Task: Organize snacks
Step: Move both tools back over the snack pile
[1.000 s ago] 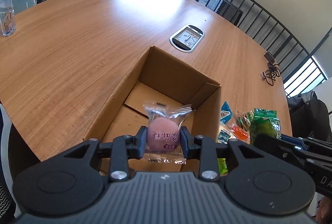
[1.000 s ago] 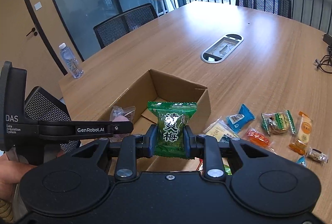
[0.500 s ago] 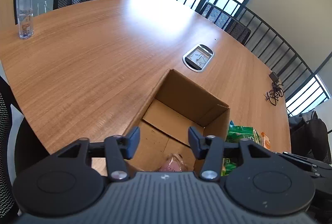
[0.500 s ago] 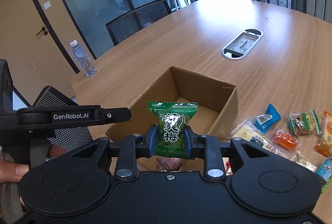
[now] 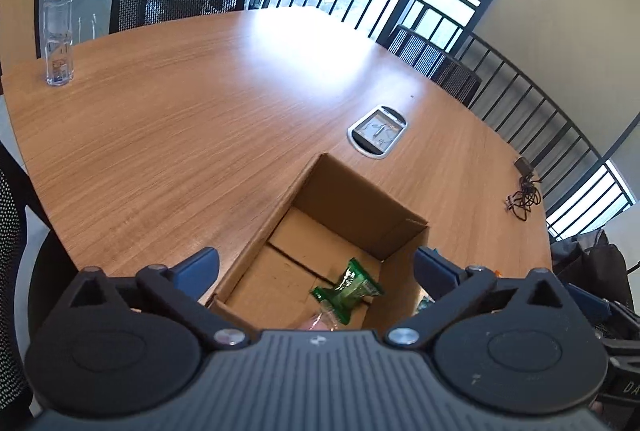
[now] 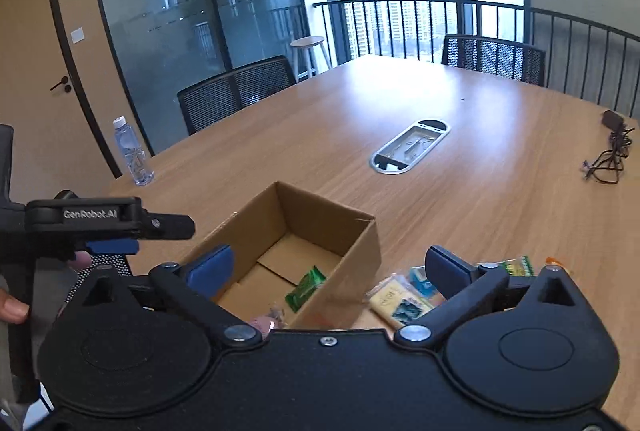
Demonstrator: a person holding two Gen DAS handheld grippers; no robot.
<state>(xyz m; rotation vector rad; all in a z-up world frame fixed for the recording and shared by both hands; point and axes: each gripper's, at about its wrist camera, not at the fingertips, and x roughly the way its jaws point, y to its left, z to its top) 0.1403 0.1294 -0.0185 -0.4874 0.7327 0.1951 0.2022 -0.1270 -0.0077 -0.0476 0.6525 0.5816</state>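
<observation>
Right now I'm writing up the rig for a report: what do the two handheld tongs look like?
Both tongs, left and right, share one build: matte black ribbed bodies, round pivot housings, silver screws, black linkage arms and blue finger pads. In the right wrist view, the left one's side reads "GenRobot.AI" in white. No cables or sleeves show.

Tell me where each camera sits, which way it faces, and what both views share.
Left wrist: on the left gripper, facing down into the open brown cardboard box; its jaws are opening, empty.
Right wrist: on the right gripper, facing the same box; jaws opening, empty; the left gripper and a hand show.
Shared: box, green snack packet, clear water bottle.
</observation>
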